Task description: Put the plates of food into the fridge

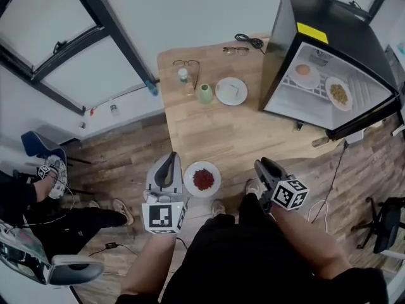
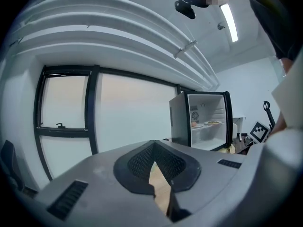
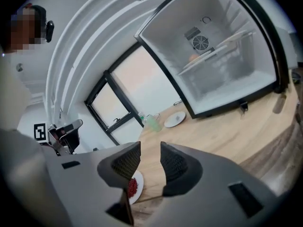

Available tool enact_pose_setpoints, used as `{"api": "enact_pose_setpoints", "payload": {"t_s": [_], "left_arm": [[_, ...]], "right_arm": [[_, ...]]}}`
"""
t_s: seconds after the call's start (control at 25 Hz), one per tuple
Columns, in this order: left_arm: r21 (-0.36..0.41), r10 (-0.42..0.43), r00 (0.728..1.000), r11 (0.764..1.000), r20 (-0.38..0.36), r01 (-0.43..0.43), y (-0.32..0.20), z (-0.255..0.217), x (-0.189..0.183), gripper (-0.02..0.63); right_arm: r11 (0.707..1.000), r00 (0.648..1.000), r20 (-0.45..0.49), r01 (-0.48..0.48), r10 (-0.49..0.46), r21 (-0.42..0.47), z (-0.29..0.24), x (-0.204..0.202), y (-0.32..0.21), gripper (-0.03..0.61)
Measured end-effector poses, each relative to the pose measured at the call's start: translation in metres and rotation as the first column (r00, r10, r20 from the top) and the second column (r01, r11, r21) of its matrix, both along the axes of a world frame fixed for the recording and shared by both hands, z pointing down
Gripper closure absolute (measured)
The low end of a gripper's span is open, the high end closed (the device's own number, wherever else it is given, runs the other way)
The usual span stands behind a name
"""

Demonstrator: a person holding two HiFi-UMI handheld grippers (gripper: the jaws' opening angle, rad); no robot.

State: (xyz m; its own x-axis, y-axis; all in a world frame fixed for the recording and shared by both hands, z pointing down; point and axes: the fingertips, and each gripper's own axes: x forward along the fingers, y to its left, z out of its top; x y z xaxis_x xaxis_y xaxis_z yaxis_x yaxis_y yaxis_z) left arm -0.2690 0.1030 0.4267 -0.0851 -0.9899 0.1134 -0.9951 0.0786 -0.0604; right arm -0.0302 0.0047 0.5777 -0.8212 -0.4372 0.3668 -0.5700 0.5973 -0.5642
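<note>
I'm counting four round white plates point(image 1: 220, 97): two on the wire shelf point(image 1: 321, 86) in the open black fridge point(image 1: 332, 21), upper right, and two on the wooden table point(image 1: 247, 132), the red-food plate point(image 1: 215, 170) at lower centre. The left gripper point(image 1: 168, 162) is holding its jaws together and the right gripper point(image 1: 262, 166) is holding its jaws apart, both empty.

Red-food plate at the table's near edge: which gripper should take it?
Probably left: the left gripper sits right beside the red-food plate; the right gripper is farther off, though its jaws stand open.

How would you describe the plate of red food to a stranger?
On the wooden table, look at the edge nearest the person. The white plate there alone carries red food; the other plate, beside the green cup, holds something pale.
</note>
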Motion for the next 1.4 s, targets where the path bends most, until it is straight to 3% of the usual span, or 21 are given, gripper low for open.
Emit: {"api": "enact_pose_setpoints", "payload": {"t_s": [0.24, 0.44, 0.56, 0.84, 1.04, 1.32, 1.4], "left_arm": [[-0.052, -0.016, 1.0, 0.999, 0.007, 0.016, 0.044, 0.017, -0.022, 0.611], [-0.114, -0.053, 0.998, 0.992, 0.019, 0.055, 0.078, 0.036, -0.04, 0.611], [-0.187, -0.07, 0.997, 0.98, 0.011, 0.071, 0.094, 0.051, -0.045, 0.611], [-0.161, -0.069, 0.998, 0.985, 0.0, 0.068, 0.107, 0.056, -0.046, 0.611], [-0.186, -0.06, 0.998, 0.981, -0.001, 0.059, 0.111, 0.067, -0.046, 0.611], [-0.197, -0.071, 0.997, 0.978, -0.042, 0.061, 0.105, 0.081, -0.04, 0.611], [-0.19, -0.063, 0.997, 0.98, -0.04, 0.054, 0.1, 0.08, -0.037, 0.611]], "right_arm": [[0.986, 0.999, 0.012, 0.055, -0.053, -0.16, 0.045, -0.036, 0.057, 0.431], [0.953, 0.998, 0.015, 0.057, -0.055, -0.298, 0.089, -0.062, 0.099, 0.43], [0.915, 0.999, 0.04, 0.048, -0.035, -0.401, 0.11, -0.076, 0.117, 0.398], [0.831, 0.999, -0.012, -0.041, 0.042, -0.555, 0.153, -0.087, 0.136, 0.391], [0.764, 0.99, 0.038, -0.082, 0.138, -0.64, 0.169, -0.094, 0.138, 0.396], [0.778, 0.996, 0.02, -0.056, 0.088, -0.625, 0.164, -0.093, 0.139, 0.445], [0.78, 0.994, 0.026, -0.064, 0.102, -0.622, 0.159, -0.087, 0.139, 0.507]]}}
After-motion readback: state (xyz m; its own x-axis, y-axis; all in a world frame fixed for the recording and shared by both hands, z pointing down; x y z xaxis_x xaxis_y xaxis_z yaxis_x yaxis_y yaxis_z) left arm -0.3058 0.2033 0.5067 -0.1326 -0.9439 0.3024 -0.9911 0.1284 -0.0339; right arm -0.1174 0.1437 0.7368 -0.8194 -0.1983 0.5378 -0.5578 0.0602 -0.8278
